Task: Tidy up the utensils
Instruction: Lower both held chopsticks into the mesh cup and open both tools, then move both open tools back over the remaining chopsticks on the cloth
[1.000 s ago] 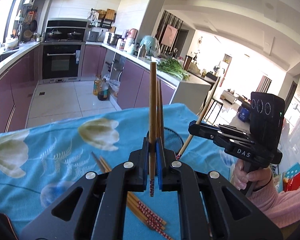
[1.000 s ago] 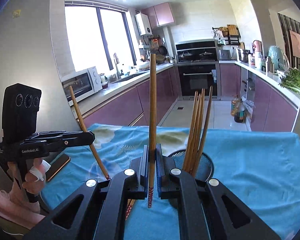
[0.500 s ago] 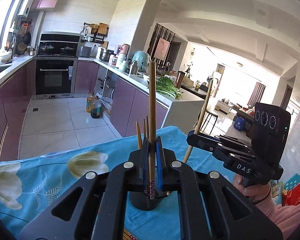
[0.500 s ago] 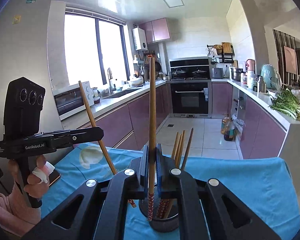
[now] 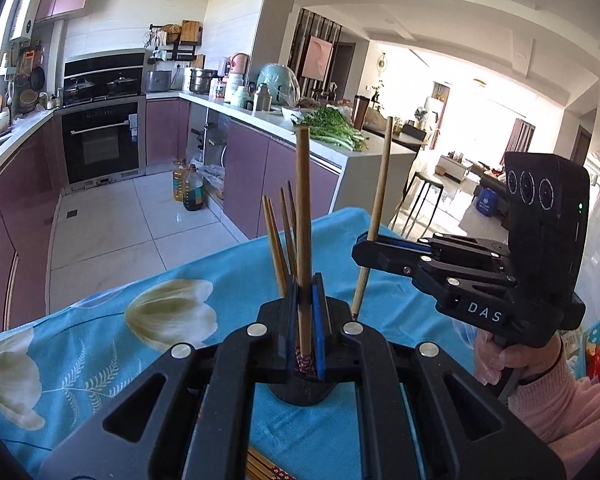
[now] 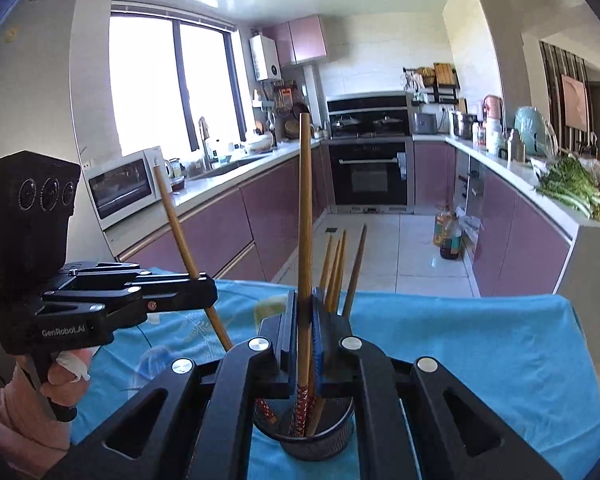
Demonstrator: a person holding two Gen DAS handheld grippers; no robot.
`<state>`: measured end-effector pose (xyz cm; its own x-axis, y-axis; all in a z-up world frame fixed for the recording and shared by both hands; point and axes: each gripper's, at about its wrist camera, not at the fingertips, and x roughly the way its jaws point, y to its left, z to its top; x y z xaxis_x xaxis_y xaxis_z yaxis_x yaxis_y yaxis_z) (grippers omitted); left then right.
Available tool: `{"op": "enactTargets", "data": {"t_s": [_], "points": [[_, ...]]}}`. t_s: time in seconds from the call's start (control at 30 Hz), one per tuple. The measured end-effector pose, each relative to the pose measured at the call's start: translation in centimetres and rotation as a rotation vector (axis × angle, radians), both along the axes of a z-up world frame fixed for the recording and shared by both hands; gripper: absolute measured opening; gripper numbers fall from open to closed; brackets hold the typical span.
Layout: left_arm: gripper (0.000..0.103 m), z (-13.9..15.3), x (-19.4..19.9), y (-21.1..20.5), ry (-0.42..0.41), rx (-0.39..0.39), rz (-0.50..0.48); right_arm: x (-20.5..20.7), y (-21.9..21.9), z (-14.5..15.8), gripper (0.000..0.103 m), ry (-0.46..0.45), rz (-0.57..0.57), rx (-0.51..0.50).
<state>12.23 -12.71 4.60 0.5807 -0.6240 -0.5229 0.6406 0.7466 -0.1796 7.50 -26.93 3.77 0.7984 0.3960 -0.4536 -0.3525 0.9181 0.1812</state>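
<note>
Here, the left gripper [image 5: 305, 312] is pinching one upright chopstick [image 5: 302, 240], and the right gripper [image 6: 305, 320], marked "DAS", is clamping another chopstick [image 6: 305, 220]. The left unit is reading "GenRobot.AI". At 6 o'clock in the right view, a black holder [image 6: 316, 446] on the blue tablecloth [image 6: 480, 360] is carrying several chopsticks [image 6: 336, 268]. Only the left view is showing loose chopsticks [image 5: 260, 466] at 6 o'clock.

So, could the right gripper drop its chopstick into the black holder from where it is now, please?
Probably yes: the right gripper holds its chopstick upright with the patterned end already inside the black holder, beside the chopsticks standing there.
</note>
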Motion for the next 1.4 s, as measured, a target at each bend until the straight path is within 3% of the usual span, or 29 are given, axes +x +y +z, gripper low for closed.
{"op": "enactTargets", "data": {"t_s": [0.3, 0.6, 0.67, 0.97, 1.17, 1.27, 1.4], "points": [[0.008, -2.7, 1.4, -0.6, 0.091, 0.073, -0.027, 1.1, 0.5, -3.2, 0.006, 0.128, 0.011, -0.007], [0.008, -3.2, 3.8, -1.7, 0.126, 0.082, -0.006, 2.8, 0.2, -4.4, 0.009, 0.168, -0.026, 0.005], [0.03, -3.3, 4.3, -1.9, 0.141, 0.078, 0.004, 3.0, 0.1, -4.7, 0.009, 0.172, -0.038, 0.013], [0.043, -3.3, 2.0, 0.6, 0.052, 0.052, 0.108, 0.5, 0.5, -4.1, 0.025, 0.126, -0.008, 0.043], [0.056, -3.6, -2.0, 5.0, -0.048, 0.034, 0.218, -3.1, 2.6, -3.2, 0.037, 0.075, 0.116, 0.033], [0.059, -4.6, -3.6, 7.0, -0.041, 0.051, 0.248, -4.4, 3.9, -3.4, 0.043, 0.071, 0.192, 0.001], [0.06, -7.8, -4.6, 8.5, 0.023, 0.113, 0.276, -4.9, 6.0, -5.6, 0.044, 0.145, 0.255, -0.019]]}}
